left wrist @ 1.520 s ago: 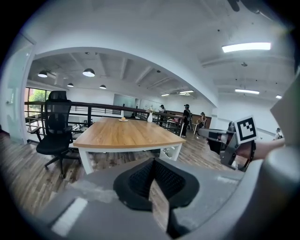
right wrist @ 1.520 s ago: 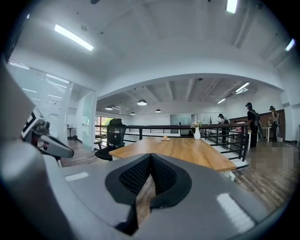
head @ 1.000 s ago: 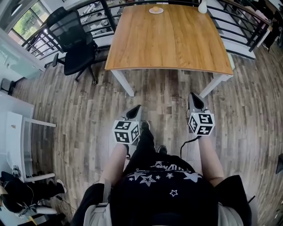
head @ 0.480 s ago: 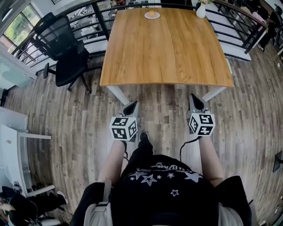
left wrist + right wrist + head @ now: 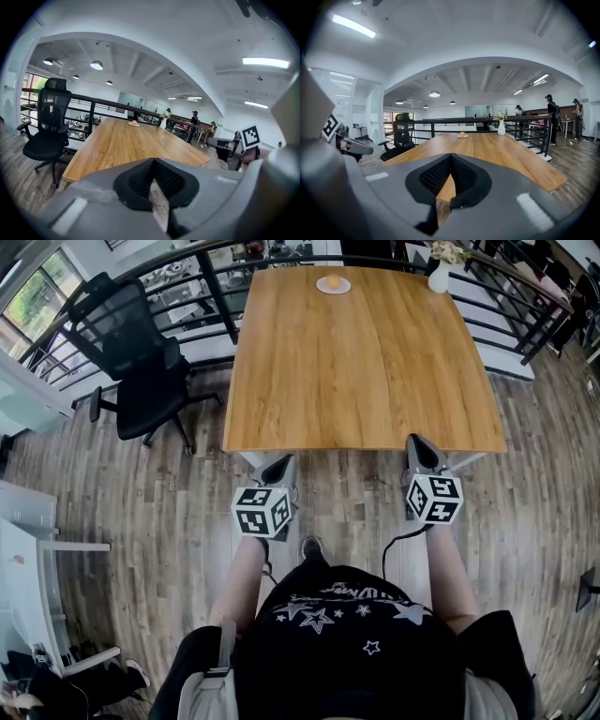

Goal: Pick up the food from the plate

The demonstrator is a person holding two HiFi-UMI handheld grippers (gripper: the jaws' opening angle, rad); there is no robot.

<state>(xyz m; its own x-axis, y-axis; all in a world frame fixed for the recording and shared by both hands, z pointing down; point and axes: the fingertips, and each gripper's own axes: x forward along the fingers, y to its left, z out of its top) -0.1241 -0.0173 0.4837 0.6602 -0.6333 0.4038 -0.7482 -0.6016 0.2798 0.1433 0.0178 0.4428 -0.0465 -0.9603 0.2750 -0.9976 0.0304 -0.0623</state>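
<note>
- Closest in, the person is standing on the wood floor (image 5: 131, 512) just short of the counter (image 5: 366, 371), holding both tools out in front.
- The left gripper (image 5: 280, 467) is hanging over the floor right by the counter's near edge. Its jaws are pressing together with nothing between them.
- Same deal on the other side: the right gripper (image 5: 418, 446) is pointing at the near edge, jaws pressing together and carrying nothing.
- The long stretch of counter past them is lying bare, so nothing is getting in the way of a reach.
- Way out at the far end, the plate (image 5: 333, 285) is sitting near the back edge. The food (image 5: 332, 280), a small round orange-ish thing (bun or fruit, can't tell), is resting on it untouched.
- A white vase (image 5: 439, 277) with flowers is sitting at the far right corner, well apart from the plate. A black office chair (image 5: 141, 362) is sitting off the left side.
- Progress-wise I'm reading this as barely started, since nothing is being grabbed yet and both grippers are hanging well apart from the plate.
- Basically everything is waiting to be done: getting to the far end, spreading a pair of jaws, closing on the food, lifting it.
</note>
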